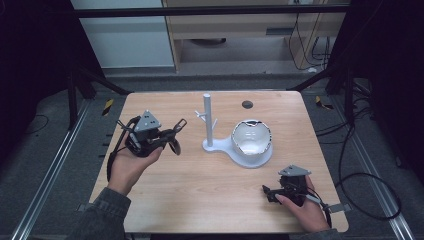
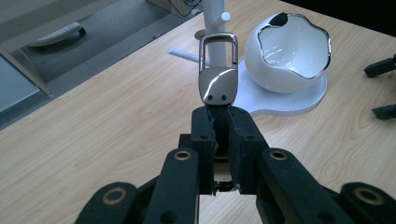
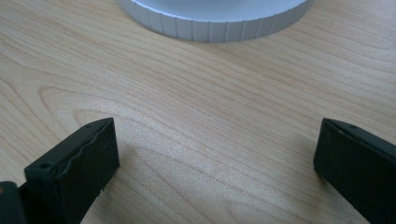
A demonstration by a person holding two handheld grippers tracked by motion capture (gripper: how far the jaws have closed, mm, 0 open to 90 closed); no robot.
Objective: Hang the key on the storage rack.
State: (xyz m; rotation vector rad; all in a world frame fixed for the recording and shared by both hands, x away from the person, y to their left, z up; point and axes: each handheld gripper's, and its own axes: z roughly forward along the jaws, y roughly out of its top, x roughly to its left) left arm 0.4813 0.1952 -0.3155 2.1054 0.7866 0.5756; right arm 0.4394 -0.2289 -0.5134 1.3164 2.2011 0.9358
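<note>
Left gripper (image 2: 219, 112) clamped on a metal keyring clasp (image 2: 217, 79), jaws pinched narrow on its lower end, loop end pointing up and forward. Clasp held clear of the wooden surface (image 1: 200, 190), aimed toward the white stand (image 1: 208, 120) with its short side pegs. In the high view, left gripper (image 1: 167, 137) raised over the left part of the surface, near the stand but apart from it. Whether a strap or keys trail beneath the clasp: cannot tell, hidden by the jaws.

White bowl (image 1: 252, 137) with a wavy chrome-edged rim seated on the stand's rounded base plate, just right of the post. Looks empty, as far as the left gripper view shows.

Right gripper (image 1: 270, 192) low at the near right corner of the surface, jaws spread wide, nothing between them. Right gripper view: bare wood between the jaws and the ribbed edge of the base plate (image 3: 210, 21) ahead, well apart from it.

Judged progress: pick-up complete, clasp secured and lifted. Placement outstanding: loop not yet on any peg, nor in the bowl. Remaining, by appearance: approach to the post, alignment of the loop with a peg, release. Right gripper idle, possibly available to steady the base.
</note>
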